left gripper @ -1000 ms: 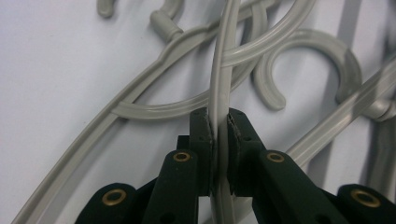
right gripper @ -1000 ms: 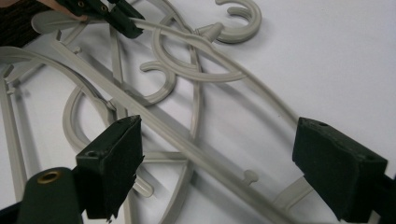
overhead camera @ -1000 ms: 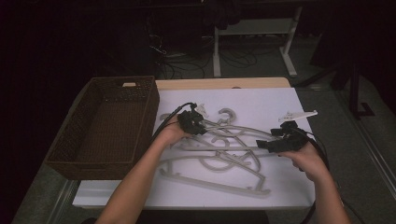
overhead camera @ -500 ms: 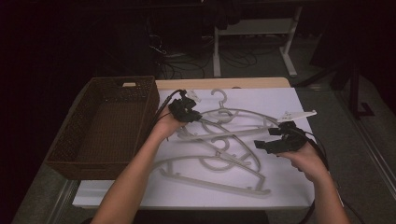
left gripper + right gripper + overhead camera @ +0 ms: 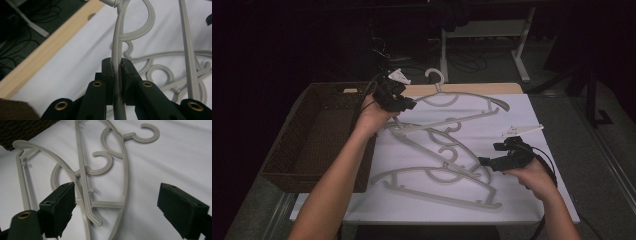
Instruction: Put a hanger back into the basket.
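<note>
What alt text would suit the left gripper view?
The left hand-held gripper is shut on the thin edge of a grey hanger, whose curved loop rises toward the top of the frame. Behind lie more hangers on a white sheet, with the table's wooden edge at left.

**Grey hanger held up at the table's far left**

The left gripper [image 5: 404,102] grips the top grey plastic coat hanger [image 5: 452,102], which tilts above the white table sheet [image 5: 542,115]. Two more grey hangers [image 5: 437,175] lie crossed below it. The right gripper [image 5: 489,161] rests by their right ends. A brown wicker basket [image 5: 312,140] sits left.
</note>
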`<state>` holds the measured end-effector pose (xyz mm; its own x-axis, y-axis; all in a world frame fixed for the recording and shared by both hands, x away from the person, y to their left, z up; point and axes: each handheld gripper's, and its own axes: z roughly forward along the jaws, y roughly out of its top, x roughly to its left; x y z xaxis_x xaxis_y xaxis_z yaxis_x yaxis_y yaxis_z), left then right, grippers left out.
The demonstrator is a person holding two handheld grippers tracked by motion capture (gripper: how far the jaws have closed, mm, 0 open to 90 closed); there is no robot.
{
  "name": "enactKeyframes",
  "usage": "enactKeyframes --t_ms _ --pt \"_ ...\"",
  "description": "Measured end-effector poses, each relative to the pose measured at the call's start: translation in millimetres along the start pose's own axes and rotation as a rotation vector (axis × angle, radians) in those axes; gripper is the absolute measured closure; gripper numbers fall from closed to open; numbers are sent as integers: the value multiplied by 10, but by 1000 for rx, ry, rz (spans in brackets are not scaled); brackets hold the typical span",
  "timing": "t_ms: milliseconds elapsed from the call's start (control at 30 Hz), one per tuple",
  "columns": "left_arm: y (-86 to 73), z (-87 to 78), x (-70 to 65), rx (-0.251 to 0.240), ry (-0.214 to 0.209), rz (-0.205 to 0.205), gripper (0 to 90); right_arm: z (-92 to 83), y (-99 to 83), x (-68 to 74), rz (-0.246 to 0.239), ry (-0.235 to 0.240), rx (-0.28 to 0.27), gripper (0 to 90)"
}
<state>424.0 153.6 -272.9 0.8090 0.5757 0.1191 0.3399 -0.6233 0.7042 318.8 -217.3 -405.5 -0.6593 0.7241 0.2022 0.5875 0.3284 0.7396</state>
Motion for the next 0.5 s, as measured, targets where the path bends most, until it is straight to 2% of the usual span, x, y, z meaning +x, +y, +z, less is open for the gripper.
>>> enactKeyframes --t_ms 200,300,500 --pt "-106 -376 176 -32 29 -19 828 6 -69 -1 5 -11 -10 134" --pt "-225 -565 288 -42 49 -35 828 16 -95 -7 9 -19 -6 131" --pt "-574 -945 539 -68 80 -81 828 30 -98 -26 12 -39 -5 131"
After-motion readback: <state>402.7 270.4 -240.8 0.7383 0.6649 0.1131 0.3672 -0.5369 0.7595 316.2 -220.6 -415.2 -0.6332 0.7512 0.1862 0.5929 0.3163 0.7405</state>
